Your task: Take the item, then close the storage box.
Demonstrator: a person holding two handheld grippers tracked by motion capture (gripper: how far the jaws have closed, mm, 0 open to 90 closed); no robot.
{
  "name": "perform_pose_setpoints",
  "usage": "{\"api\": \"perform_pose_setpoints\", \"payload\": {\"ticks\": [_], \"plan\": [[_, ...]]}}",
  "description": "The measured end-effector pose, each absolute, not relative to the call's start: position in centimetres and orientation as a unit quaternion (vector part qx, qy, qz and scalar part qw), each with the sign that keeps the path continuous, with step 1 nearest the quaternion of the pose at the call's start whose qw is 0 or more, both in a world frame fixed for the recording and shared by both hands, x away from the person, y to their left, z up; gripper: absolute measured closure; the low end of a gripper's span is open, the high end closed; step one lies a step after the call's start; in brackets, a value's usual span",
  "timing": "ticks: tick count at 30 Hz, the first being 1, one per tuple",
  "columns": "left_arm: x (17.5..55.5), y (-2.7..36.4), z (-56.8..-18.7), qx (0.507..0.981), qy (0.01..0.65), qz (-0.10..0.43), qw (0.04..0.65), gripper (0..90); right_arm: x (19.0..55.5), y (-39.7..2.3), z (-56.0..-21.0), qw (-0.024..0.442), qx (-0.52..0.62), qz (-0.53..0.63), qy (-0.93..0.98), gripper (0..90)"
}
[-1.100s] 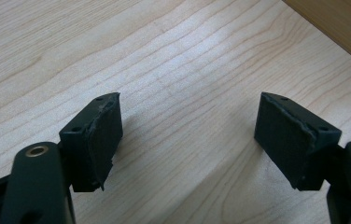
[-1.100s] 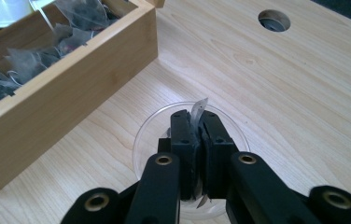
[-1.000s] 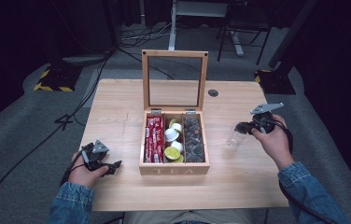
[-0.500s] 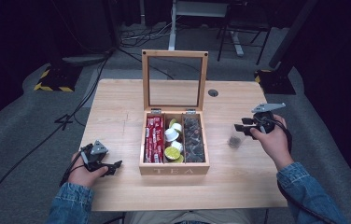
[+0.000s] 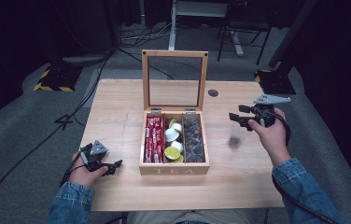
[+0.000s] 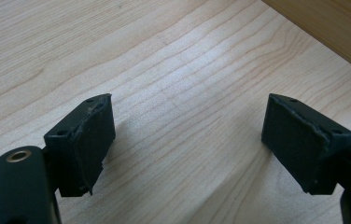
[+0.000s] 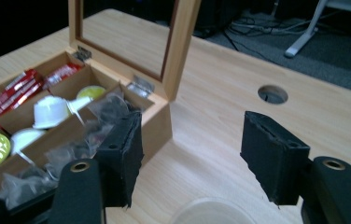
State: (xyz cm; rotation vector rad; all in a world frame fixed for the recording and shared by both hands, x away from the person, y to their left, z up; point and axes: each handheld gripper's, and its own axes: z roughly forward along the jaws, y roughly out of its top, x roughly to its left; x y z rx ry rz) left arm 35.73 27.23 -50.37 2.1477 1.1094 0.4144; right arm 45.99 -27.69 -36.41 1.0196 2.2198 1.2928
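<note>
Clear cup point(image 5: 233, 135) upright on desk point(image 5: 117, 107), right of tea box point(image 5: 174, 161), teabag inside. Light, thin, slick: grab mid-wall gently. Right gripper point(image 5: 239, 118) fingers just opening, released above it; left gripper point(image 5: 110, 167) fingers spread, empty.

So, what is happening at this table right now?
A person works at a wooden table with a gripper in each hand. The right gripper hangs just above a clear cup with something dark at its bottom, standing right of the open tea box. Its jaws have just been opening and nothing is between them. The left gripper rests near the box's front left corner, jaws open and empty.
</note>
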Motion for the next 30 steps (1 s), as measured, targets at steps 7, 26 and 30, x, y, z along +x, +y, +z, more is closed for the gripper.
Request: {"api": "perform_pose_setpoints", "payload": {"ticks": [7,26,30], "plan": [[36.0,27.2,-50.4,0.822,0.43,0.161,0.337,17.7,46.8,-26.4,-33.9,0.201,0.347,0.471,0.785,36.7],[36.1,26.6,-50.4,0.804,0.462,0.177,0.329,18.4,52.8,-21.6,-29.8,0.204,0.334,0.5,0.773,33.5],[36.1,26.5,-50.4,0.804,0.463,0.177,0.329,18.3,54.7,-20.7,-29.5,0.208,0.339,0.498,0.771,33.7]]}}
